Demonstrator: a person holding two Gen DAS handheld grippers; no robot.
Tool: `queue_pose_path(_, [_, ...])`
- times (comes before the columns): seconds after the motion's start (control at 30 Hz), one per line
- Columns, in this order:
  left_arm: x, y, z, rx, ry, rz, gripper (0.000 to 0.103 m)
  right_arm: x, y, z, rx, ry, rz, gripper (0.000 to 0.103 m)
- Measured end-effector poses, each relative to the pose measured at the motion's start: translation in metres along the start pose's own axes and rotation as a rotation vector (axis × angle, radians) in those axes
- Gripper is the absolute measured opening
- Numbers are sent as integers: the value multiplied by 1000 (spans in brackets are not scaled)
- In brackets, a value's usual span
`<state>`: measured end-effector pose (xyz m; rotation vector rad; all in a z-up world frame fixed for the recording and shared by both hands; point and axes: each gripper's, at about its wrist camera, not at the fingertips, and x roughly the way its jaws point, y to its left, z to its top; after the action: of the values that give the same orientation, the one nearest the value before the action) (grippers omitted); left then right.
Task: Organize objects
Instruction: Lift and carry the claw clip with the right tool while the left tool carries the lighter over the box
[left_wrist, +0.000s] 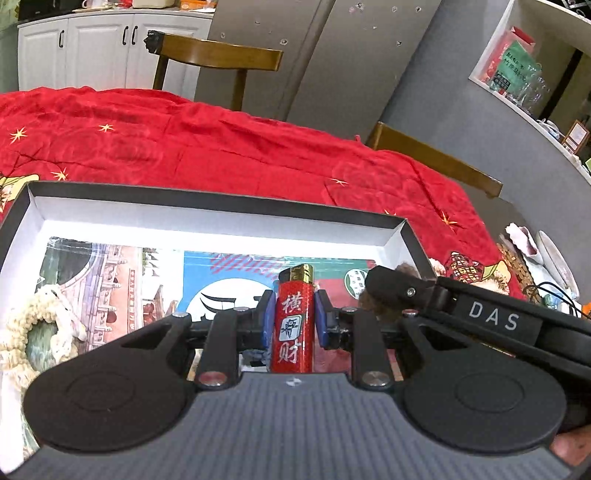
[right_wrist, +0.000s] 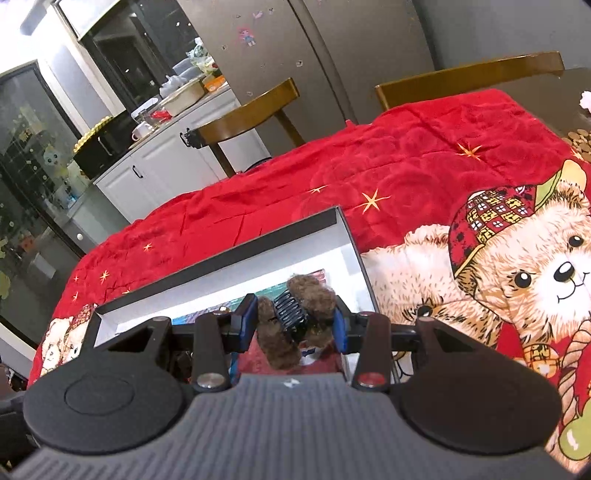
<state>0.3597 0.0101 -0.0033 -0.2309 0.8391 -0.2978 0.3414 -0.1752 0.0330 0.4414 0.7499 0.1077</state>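
Through my left wrist camera, my left tongs (left_wrist: 294, 319) are clamped on a red lighter (left_wrist: 294, 321), its blue pads pressing the two flat sides about midway along the body, with the gold metal cap pointing away from me over the open box (left_wrist: 221, 206). The lighter looks light, rigid and glossy, so I judge it could slide lengthwise if I loosen even slightly; the flat sides are the right place to hold, not the rounded cap. Below it the box floor shows a printed sheet, and a cream crocheted piece (left_wrist: 40, 325) lies at the left side inside the box. My right tongs (left_wrist: 391, 291) reach in from the right, close beside the lighter. Through my right wrist camera, those right tongs (right_wrist: 293, 325) are closed on a brown fuzzy hair claw clip (right_wrist: 295, 314), held above the box (right_wrist: 343, 225) near its right-hand wall, with the red bear-print cloth (right_wrist: 406, 166) covering the tabletop all round. The clip seems light, its fur cover soft and yielding, its dark plastic teeth stiffer and likely brittle; I would keep the pads on the padded body rather than the teeth, since squeezing there might spring it open.
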Motion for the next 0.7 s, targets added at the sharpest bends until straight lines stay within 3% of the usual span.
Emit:
queue_pose_path(0.37, [-4, -6, -4, 55, -20, 60, 27, 1, 1, 1, -23, 21, -9, 45])
queue_pose_path(0.7, [-3, -8, -3, 80, -1, 62, 27, 1, 1, 1, -38, 38, 18, 48])
